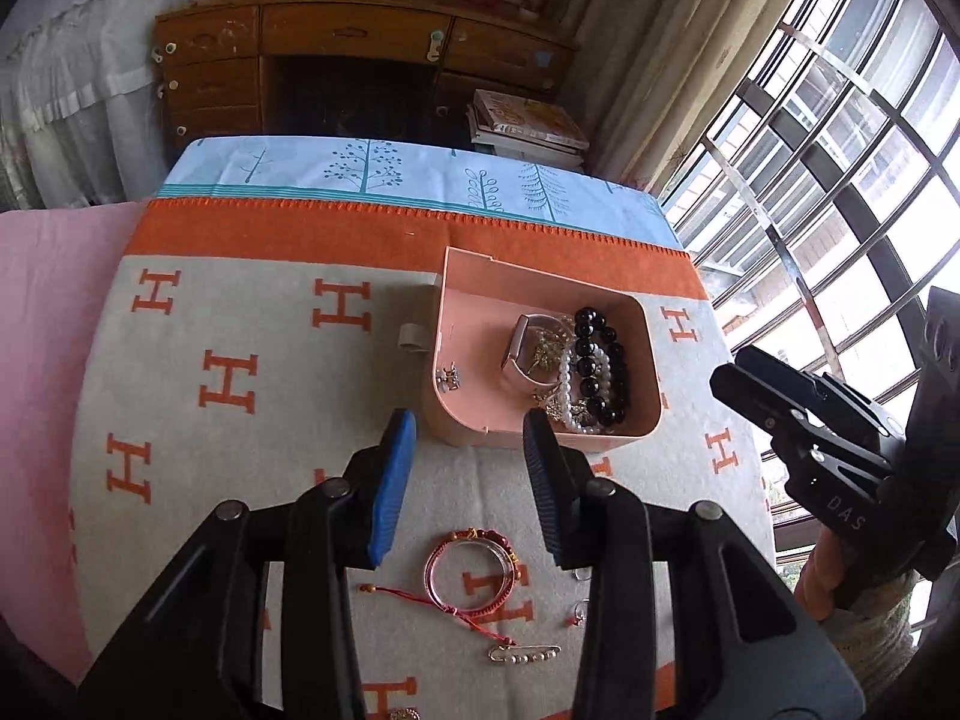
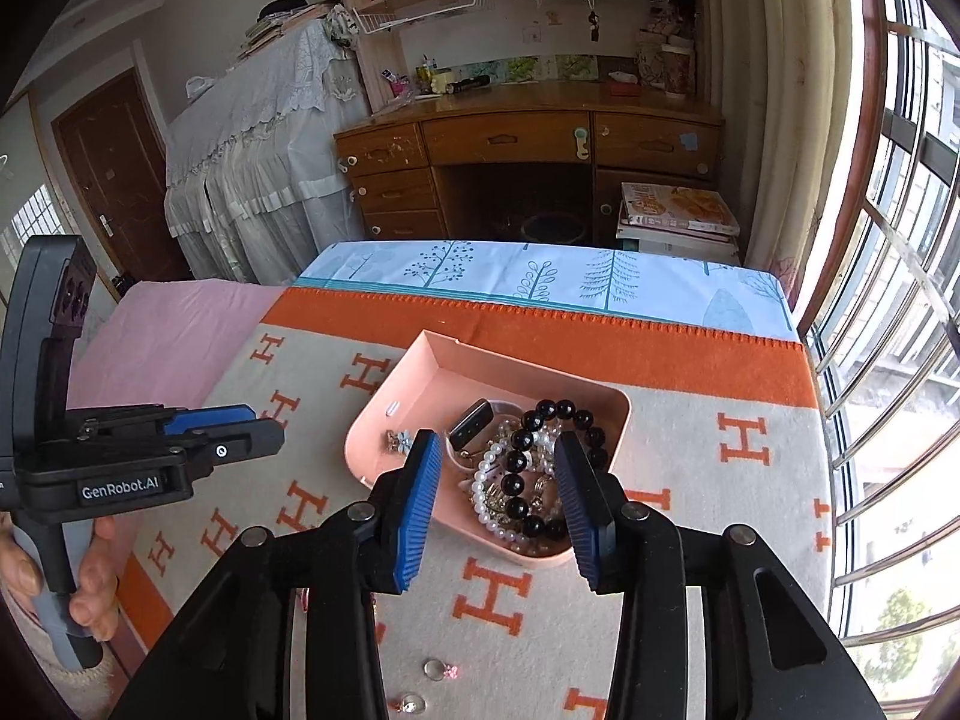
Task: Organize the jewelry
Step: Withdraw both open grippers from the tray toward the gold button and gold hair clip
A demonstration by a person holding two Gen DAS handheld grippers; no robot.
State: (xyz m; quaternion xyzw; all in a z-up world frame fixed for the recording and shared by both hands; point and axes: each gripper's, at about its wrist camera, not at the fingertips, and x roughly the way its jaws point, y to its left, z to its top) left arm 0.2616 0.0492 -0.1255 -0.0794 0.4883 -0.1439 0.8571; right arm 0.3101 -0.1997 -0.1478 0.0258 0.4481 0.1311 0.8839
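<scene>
I'm holding both the left gripper (image 1: 468, 486) and right gripper (image 2: 498, 510) part-open and empty. I'm thinking the pink bangle (image 1: 471, 570) wants a rim pinch, then the pink tray (image 1: 651, 360).

1. Daylight came through the barred window (image 1: 840, 138), which stood to the right of the table (image 2: 690, 540) in both views; the panes were washed out to near white.
2. The table was evenly and softly lit, with only faint shadows beside the pink tray (image 1: 651, 360).
3. The room beyond the table was dimmer, and the recess under the wooden desk (image 2: 528, 138) was almost black.
4. Fisheye distortion bowed the window bars and the table's edges, and dark vignetting filled the corners.
5. The middle of each view was sharp, while the black gripper arms (image 1: 240, 600) nearest the lens looked soft and underexposed.
</scene>
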